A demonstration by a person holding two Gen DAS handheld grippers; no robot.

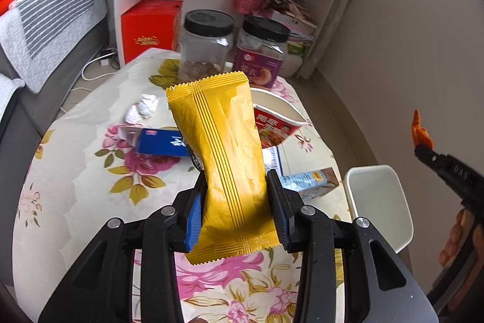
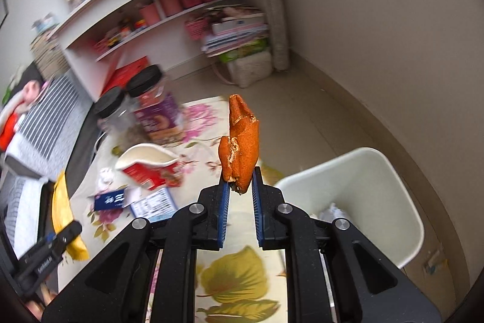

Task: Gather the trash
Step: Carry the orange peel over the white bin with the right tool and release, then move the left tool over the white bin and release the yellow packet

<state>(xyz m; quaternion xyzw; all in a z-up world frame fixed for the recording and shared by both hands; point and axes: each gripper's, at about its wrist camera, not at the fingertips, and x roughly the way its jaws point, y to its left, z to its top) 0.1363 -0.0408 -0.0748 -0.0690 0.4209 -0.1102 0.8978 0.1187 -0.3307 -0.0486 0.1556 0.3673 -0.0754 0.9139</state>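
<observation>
A yellow snack wrapper point(image 1: 227, 153) is clamped between the pads of the left gripper point(image 1: 236, 180), pinched at its lower third and held upright above the floral tablecloth point(image 1: 90, 186). A piece of orange peel point(image 2: 240, 141) is gripped at its lower end by the nearly closed right gripper point(image 2: 240, 186) and is held over the table edge, near the white trash bin point(image 2: 378, 171). The bin is seen on the floor just beside the table; crumpled white paper point(image 2: 332, 211) lies inside it.

On the table, a red instant noodle cup point(image 1: 272, 117) is tipped on its side with its open mouth showing a pale, bare interior. Two black-lidded clear jars are stood at the far edge: the left jar point(image 1: 208, 47) is filled only at the bottom with round pale pieces, while the purple-labelled jar point(image 1: 263, 53) is seen to hold light lumps. A crumpled tissue point(image 1: 143, 108), a blue carton point(image 1: 160, 141) and a light-blue carton point(image 1: 308, 180) are also left on the cloth.
</observation>
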